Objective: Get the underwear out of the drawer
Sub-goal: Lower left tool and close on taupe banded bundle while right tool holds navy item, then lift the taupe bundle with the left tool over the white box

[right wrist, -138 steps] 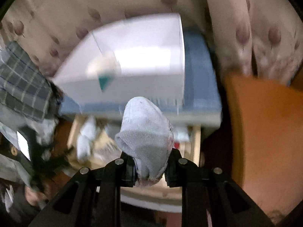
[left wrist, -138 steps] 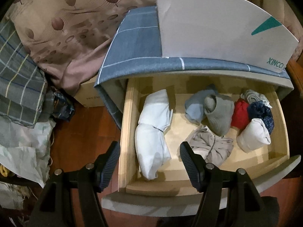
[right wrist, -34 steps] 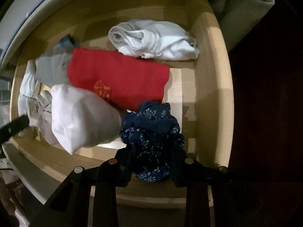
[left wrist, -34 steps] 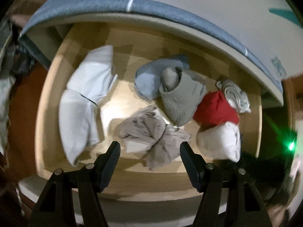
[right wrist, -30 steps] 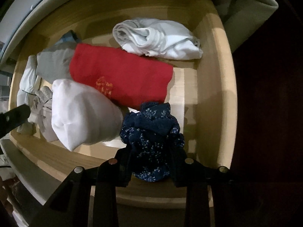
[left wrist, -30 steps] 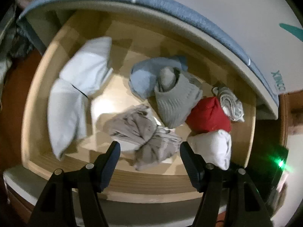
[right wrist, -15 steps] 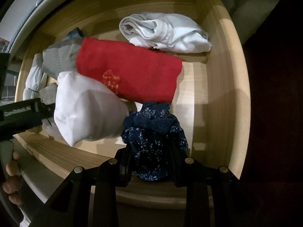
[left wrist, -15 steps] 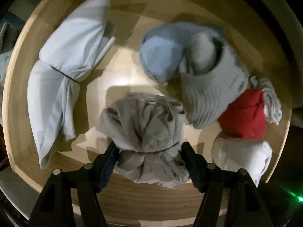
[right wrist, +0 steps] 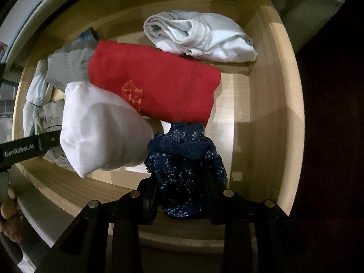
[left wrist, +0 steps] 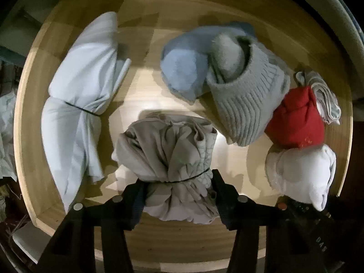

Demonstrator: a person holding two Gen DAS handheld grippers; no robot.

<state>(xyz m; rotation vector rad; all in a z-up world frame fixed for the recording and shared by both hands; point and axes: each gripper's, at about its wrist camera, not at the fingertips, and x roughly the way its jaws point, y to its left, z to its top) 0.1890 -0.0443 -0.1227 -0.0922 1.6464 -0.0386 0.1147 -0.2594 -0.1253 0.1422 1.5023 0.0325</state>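
The wooden drawer [left wrist: 182, 241] holds several rolled garments. A beige underwear bundle [left wrist: 168, 150], tied with a thin band, lies near the front wall. My left gripper [left wrist: 177, 188] points straight down over it, and its jaws are closing with the bundle's lower half between them and the pads against the cloth. In the right wrist view, my right gripper [right wrist: 182, 195] is shut on a crumpled navy floral underwear piece [right wrist: 184, 159] at the drawer's [right wrist: 268, 95] front right corner.
Around the beige bundle lie a pale blue tied bundle [left wrist: 77, 104], blue and grey socks [left wrist: 241, 100], a red roll [left wrist: 295, 122], a white roll [left wrist: 300, 173] and striped white cloth [right wrist: 200, 34]. The left gripper's body [right wrist: 29, 147] and a hand [right wrist: 9, 213] show at the left.
My left gripper has come down into the drawer over the beige bundle, and its fingers have drawn in against it. The right gripper still holds the navy piece in place.
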